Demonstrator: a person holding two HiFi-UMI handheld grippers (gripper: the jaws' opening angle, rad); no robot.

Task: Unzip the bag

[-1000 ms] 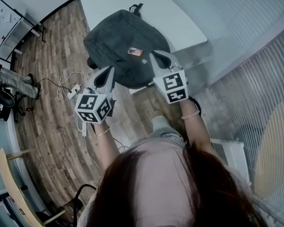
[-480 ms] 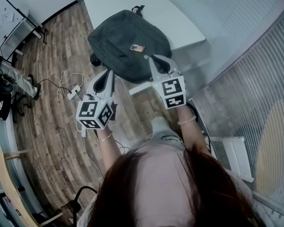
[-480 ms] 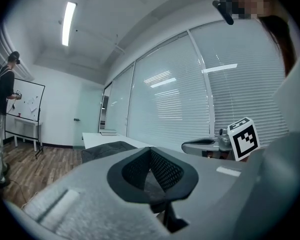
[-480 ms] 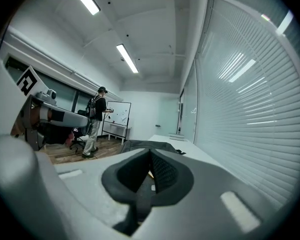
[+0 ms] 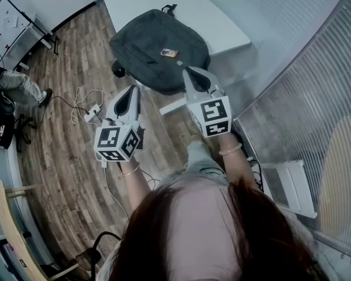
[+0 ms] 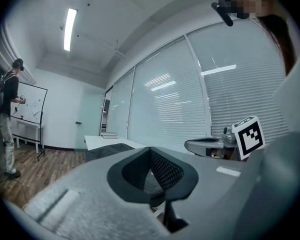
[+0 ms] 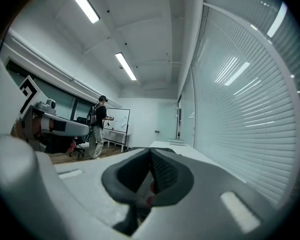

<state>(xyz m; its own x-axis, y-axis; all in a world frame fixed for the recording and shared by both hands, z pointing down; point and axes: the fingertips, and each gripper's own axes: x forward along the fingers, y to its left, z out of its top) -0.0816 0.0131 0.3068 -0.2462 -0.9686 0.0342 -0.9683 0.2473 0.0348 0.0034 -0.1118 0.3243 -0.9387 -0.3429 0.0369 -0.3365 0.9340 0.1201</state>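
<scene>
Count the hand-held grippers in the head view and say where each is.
2. The left hand-held gripper is above the wooden floor, short of the dark bag on the white table. The right hand-held gripper points at the bag's near edge. None appears hidden.

our long dark hair [image 5: 269, 233], we wear a thin bracelet [image 5: 127, 170] on each wrist, our left gripper [image 5: 134, 89] and right gripper [image 5: 185, 70] pale grey with tapering jaws, dark cross-hatched pads [image 6: 165, 171], a white cube [image 5: 118, 140] of black square markers on each
</scene>
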